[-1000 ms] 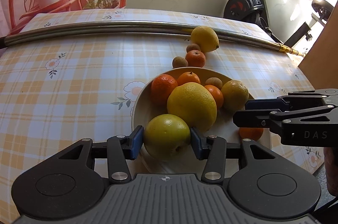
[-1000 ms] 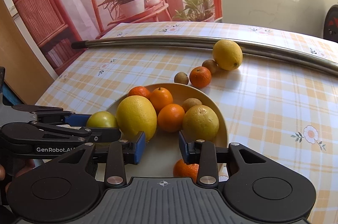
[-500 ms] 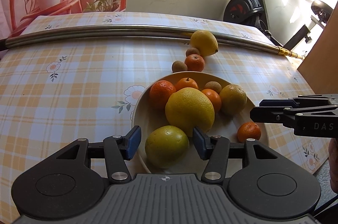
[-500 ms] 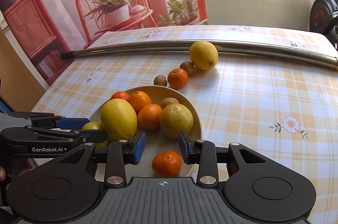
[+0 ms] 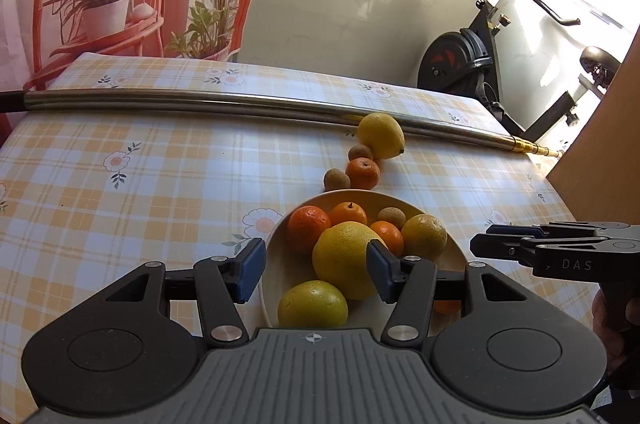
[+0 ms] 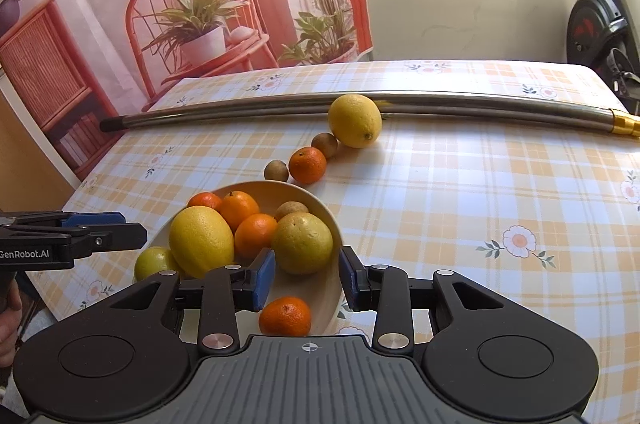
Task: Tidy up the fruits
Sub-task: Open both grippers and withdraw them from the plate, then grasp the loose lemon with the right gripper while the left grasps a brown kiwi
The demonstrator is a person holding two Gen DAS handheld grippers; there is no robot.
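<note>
while the left gripper (image 5: 316,270) hangs spread wide and holds nothing, the bowl (image 5: 276,264) of fruit sits near the table's front edge, a green fruit (image 5: 313,304) at its near rim. from the right wrist, the right gripper (image 6: 307,278) is spread too, above a small orange (image 6: 285,316); a lemon (image 6: 355,120) lies by the metal pole (image 6: 240,105).

Both wrist views look closely, perhaps slightly downward, at one shared bowl (image 5: 276,256) from opposite sides.
</note>
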